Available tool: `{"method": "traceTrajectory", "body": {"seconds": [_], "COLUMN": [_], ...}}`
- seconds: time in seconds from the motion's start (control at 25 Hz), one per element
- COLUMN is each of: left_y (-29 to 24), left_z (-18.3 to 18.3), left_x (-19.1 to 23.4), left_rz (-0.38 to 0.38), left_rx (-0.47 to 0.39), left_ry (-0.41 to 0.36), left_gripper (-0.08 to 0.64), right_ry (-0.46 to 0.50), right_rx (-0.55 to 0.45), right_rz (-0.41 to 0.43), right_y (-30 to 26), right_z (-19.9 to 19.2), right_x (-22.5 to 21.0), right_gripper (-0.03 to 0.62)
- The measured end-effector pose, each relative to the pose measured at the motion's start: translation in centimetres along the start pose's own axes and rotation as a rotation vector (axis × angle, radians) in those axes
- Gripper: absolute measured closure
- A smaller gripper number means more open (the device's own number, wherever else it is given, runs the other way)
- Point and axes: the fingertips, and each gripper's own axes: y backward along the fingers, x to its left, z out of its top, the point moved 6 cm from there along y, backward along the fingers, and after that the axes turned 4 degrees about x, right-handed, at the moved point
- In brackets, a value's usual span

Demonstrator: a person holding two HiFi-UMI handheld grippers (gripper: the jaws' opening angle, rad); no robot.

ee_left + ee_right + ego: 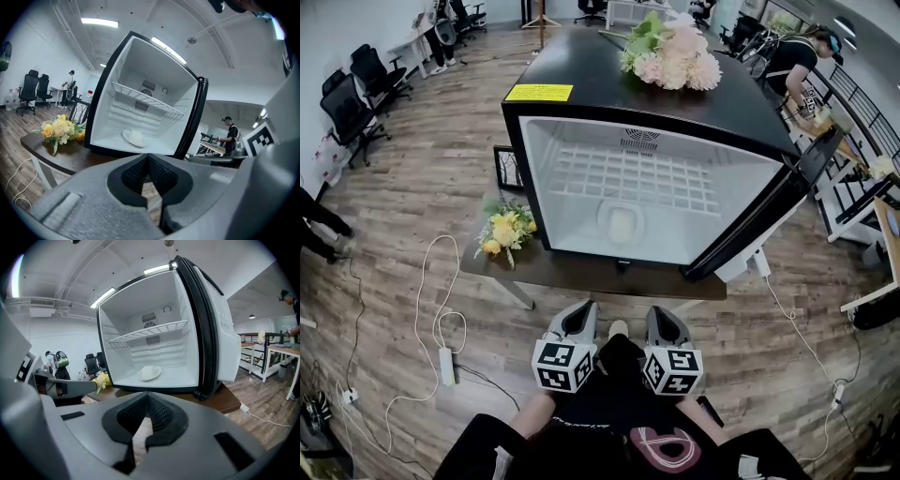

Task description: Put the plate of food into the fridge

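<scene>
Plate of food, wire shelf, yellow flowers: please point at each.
plate of food [620, 223], head view, on the pale food.
wire shelf [628, 180], head view, middle of grid.
yellow flowers [504, 231], head view, a yellow bloom.

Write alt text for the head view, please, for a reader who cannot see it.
A black fridge stands open on a dark table, a white plate of food on its floor under a wire shelf. Below, near the camera, the left tongs and the right tongs are shut and empty. Yellow flowers lie beside the fridge, pink flowers on top.
</scene>
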Motion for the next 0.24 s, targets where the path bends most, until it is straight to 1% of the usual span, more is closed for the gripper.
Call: {"method": "traceTrajectory", "body": {"seconds": [0.24], "left_y": [-0.08], "left_z": [0.10], "left_x": [-0.29], "left_rz": [-0.013], "left_rx": [-0.002], "left_ry": [-0.005], "left_gripper": [0.552], "right_ry": [0.010], "right_rx": [0.003], "right_rz": [0.002], "right_y": [0.19], "right_z": [-0.02], "right_x": [0.03], "right_gripper": [0.586]}}
